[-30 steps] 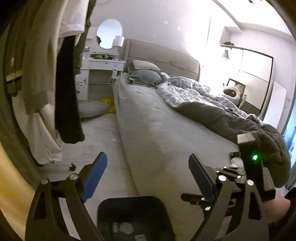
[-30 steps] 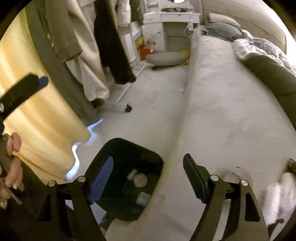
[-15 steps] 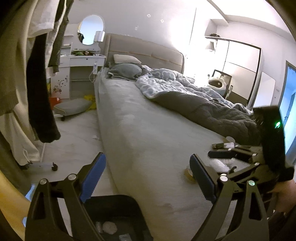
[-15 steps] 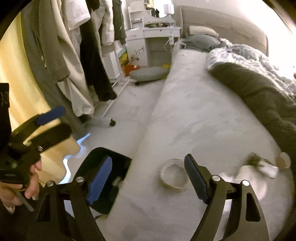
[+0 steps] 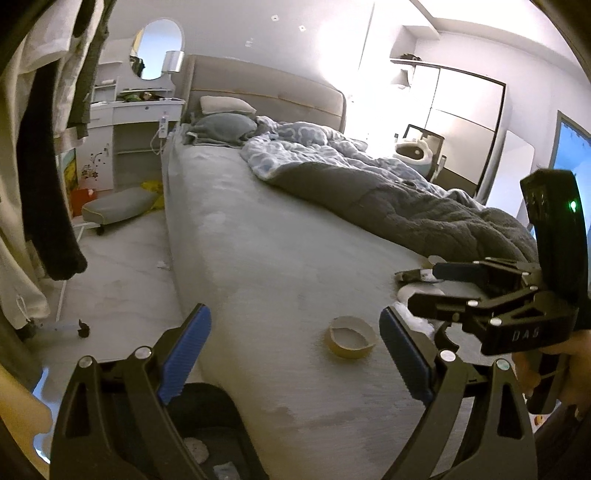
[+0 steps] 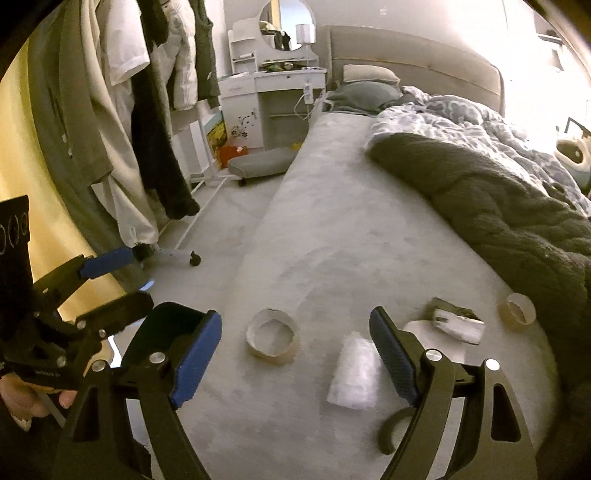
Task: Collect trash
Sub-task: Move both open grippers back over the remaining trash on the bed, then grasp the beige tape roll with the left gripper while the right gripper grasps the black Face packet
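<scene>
You are working in a home bedroom: a large bed (image 5: 280, 236) with upholstered headboard (image 5: 266, 92), pillows and a rumpled duvet (image 6: 491, 192), a white dressing table (image 6: 273, 92) with oval mirror (image 5: 157, 48), and clothes hanging on a rail (image 6: 147, 110).

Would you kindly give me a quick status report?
Right gripper open, jaws just widened, empty. Left gripper open, empty. Tape roll and plastic wrapper on bed. Nothing blocking.

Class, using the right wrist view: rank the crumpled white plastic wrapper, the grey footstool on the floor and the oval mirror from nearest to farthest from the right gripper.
From the right gripper:
1. Crumpled white plastic wrapper, on the bed between the fingers.
2. Grey footstool, on the floor left of the bed.
3. Oval mirror, above the white dresser at the far wall.
</scene>
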